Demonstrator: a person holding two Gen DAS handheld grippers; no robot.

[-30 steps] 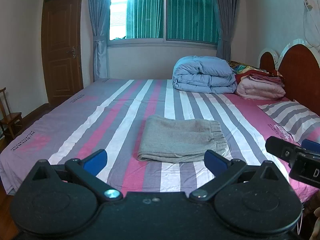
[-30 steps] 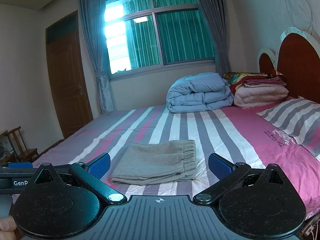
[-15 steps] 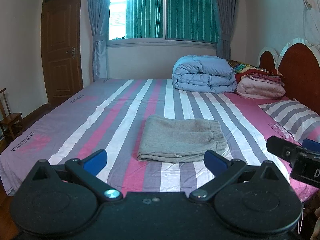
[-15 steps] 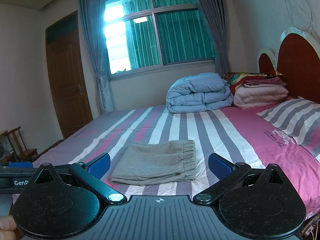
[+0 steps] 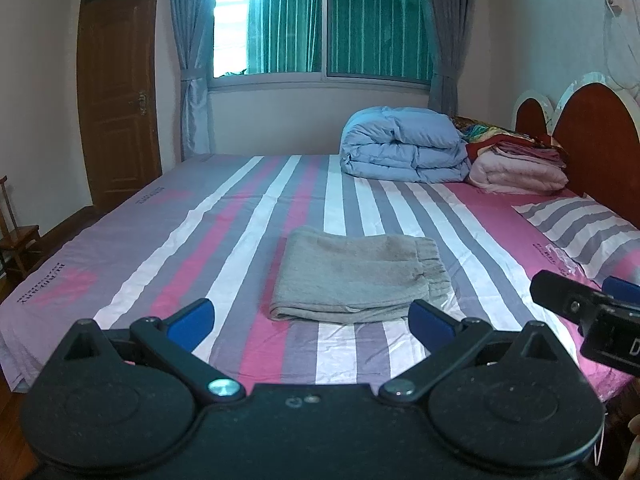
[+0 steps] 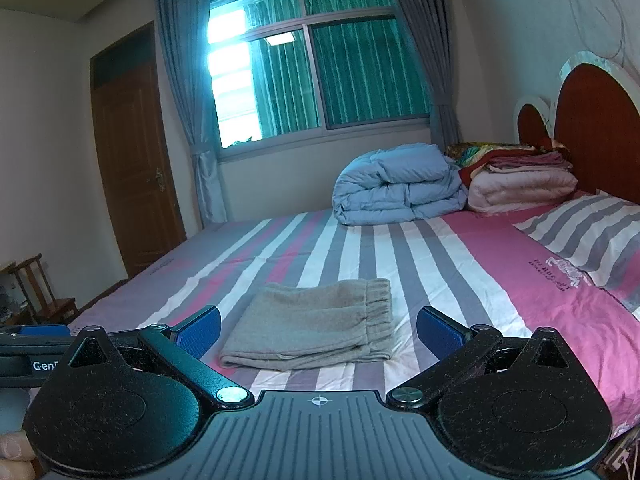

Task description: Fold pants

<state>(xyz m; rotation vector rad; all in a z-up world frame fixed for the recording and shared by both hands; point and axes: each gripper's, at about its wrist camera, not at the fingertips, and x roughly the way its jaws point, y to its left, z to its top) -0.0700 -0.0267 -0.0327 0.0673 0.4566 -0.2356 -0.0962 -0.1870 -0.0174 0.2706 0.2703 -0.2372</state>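
A pair of grey pants (image 5: 356,278) lies folded into a flat rectangle on a wide bed (image 5: 224,220) with a pink, white and grey striped sheet, near the bed's near edge and roughly midway along it. The elastic waistband faces right, toward the headboard (image 5: 592,136); the folded edge faces left. Bare striped sheet surrounds the pants on every side, with the widest stretch to the left and behind them. Both tools hang in the air short of the bed, touching nothing. The left tool (image 5: 310,318) has its blue-padded fingers spread wide apart with nothing between them, and the right tool (image 6: 318,326) is spread the same way, also empty. At the far side of the bed, well apart from the pants, a folded blue comforter (image 5: 404,148) sits just beside a stack of pink and red blankets (image 5: 520,168) against the headboard. A striped pillow (image 5: 580,228) lies at the right edge. The left camera catches the right tool at its right border; the right camera catches part of the left tool at its left border, plus a fingertip of the hand holding it. The right camera also shows more of the wooden chair (image 6: 44,292) by the brown door (image 6: 136,172). A curtained window (image 5: 320,24) fills the back wall.
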